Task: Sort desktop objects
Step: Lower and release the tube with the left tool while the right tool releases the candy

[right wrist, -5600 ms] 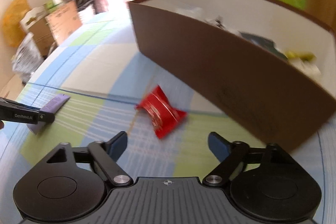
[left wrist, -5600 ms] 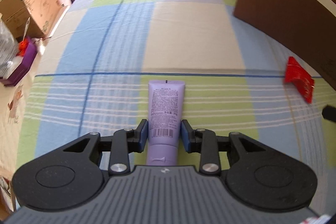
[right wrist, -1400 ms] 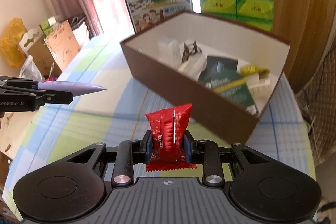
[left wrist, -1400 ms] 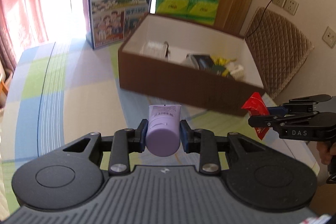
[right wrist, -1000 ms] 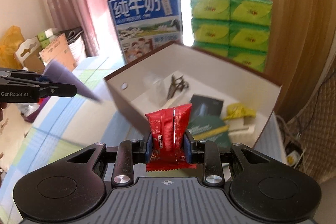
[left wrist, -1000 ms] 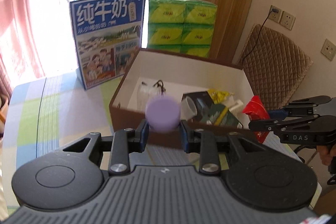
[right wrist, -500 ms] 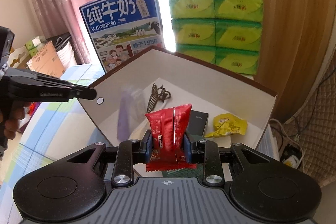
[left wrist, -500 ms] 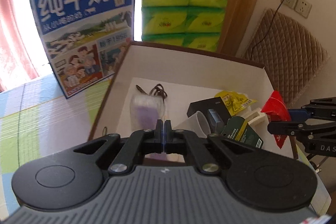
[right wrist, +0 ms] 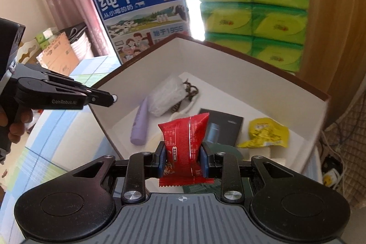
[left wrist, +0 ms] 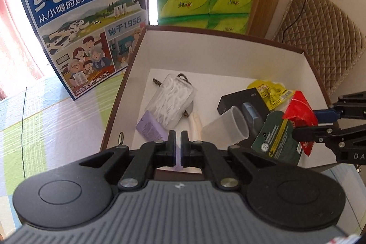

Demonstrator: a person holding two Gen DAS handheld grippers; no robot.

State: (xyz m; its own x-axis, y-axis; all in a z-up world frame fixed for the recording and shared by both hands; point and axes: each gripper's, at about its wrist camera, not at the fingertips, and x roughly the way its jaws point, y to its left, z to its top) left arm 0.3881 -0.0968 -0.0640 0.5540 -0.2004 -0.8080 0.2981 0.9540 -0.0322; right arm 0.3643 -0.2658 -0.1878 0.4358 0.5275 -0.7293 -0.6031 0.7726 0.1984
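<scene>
Right gripper (right wrist: 183,160) was clamped on the red snack packet (right wrist: 184,141), held above the brown box (right wrist: 228,65). Left gripper (left wrist: 178,141) was nearly closed, empty, over the box's near wall; purple tube (right wrist: 141,125) lay inside below it.

grippers (left wrist: 178,140) 2 | red pkt (right wrist: 184,148) 1 | purple tube (right wrist: 140,125) 1 | box (left wrist: 228,34) 1 | milk ctn (left wrist: 89,15) 1

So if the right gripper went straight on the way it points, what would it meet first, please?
Probably the dark card on the box floor, straight beyond the red packet held by the right gripper; depth is unclear.
</scene>
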